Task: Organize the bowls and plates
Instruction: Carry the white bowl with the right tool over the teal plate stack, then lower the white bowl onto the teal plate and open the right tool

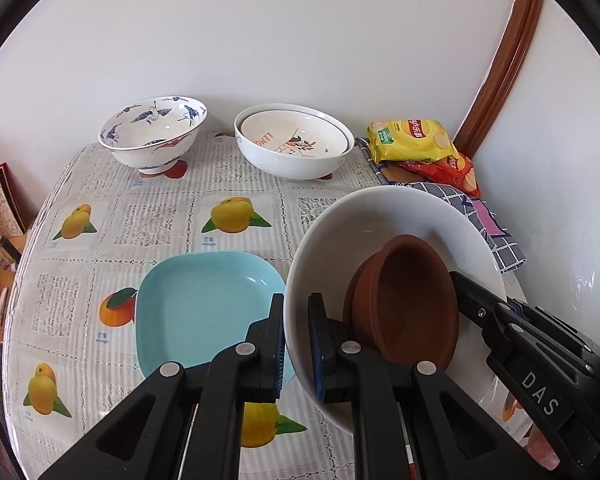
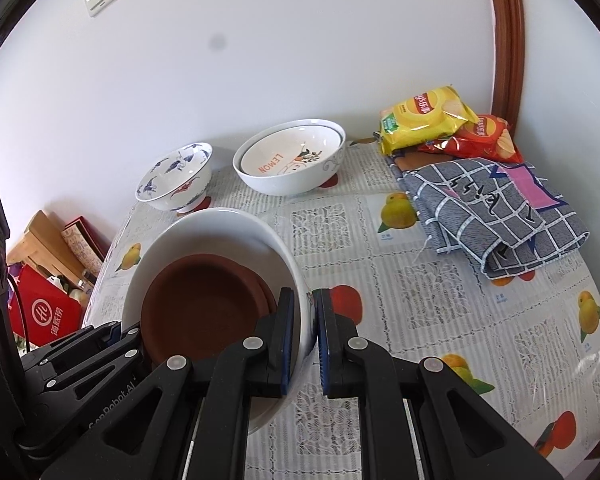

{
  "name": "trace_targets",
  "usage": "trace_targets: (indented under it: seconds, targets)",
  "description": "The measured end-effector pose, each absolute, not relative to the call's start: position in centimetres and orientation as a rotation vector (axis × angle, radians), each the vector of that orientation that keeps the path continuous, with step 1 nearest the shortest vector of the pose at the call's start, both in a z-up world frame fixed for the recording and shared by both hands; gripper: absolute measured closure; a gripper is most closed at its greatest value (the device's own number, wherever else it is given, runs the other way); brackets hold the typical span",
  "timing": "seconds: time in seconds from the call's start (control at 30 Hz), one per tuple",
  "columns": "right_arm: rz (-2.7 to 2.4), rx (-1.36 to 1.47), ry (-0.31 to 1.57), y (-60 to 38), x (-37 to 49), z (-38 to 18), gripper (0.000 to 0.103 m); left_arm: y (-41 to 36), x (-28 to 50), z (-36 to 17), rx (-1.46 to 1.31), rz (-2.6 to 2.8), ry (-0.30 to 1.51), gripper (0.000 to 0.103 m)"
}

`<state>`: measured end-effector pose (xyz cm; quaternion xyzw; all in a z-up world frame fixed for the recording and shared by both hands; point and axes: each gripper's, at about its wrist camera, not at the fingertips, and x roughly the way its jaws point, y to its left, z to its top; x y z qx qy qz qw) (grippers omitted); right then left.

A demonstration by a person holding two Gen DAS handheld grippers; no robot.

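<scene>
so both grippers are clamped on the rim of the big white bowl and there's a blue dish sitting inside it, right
Not quite. The left gripper and right gripper are both clamped on the rim of the big white bowl, but the dish inside it is brown, not blue. The blue plate lies on the table beside the bowl. The left wrist view shows both.

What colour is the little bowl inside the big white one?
Brown bowl, clearest in the right wrist view.

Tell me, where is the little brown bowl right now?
The small brown clay bowl sits inside the big white bowl, on the right of the left wrist view, beside the light blue square plate.
</scene>
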<state>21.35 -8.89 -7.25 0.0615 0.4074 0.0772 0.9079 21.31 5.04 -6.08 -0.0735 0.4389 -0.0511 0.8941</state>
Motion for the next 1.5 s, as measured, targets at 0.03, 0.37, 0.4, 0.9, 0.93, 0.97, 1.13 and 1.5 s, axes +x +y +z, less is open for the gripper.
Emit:
trace_targets:
  seconds: [0.03,0.37,0.4,0.9,0.93,0.97,1.13,1.5]
  targets:
    - [0.163,0.125,0.841,-8.6,21.4,-7.3,0.092,5.3,21.4,-6.1,-0.154,-0.103,0.910,0.092]
    - [0.191,0.114,0.851,-6.1,22.4,-7.9,0.092,8.0,21.7,-6.8,-0.174,-0.072,0.912,0.092]
    - [0.193,0.112,0.853,-5.8,22.4,-8.0,0.092,8.3,21.8,-6.9,-0.177,-0.068,0.914,0.092]
    - [0.259,0.090,0.906,-1.4,24.6,-10.8,0.092,12.8,22.9,-9.7,-0.215,0.008,0.960,0.092]
    - [0.261,0.090,0.912,-1.2,24.8,-11.1,0.092,13.0,23.0,-10.0,-0.216,0.011,0.965,0.092]
    - [0.262,0.091,0.918,-0.9,25.0,-11.4,0.092,13.2,23.1,-10.3,-0.217,0.013,0.971,0.092]
    - [0.267,0.086,0.946,0.0,25.8,-12.9,0.092,14.1,23.6,-11.7,-0.227,0.022,0.996,0.092]
    - [0.264,0.072,0.996,0.7,27.1,-15.6,0.092,15.0,24.6,-14.2,-0.262,0.007,1.027,0.091]
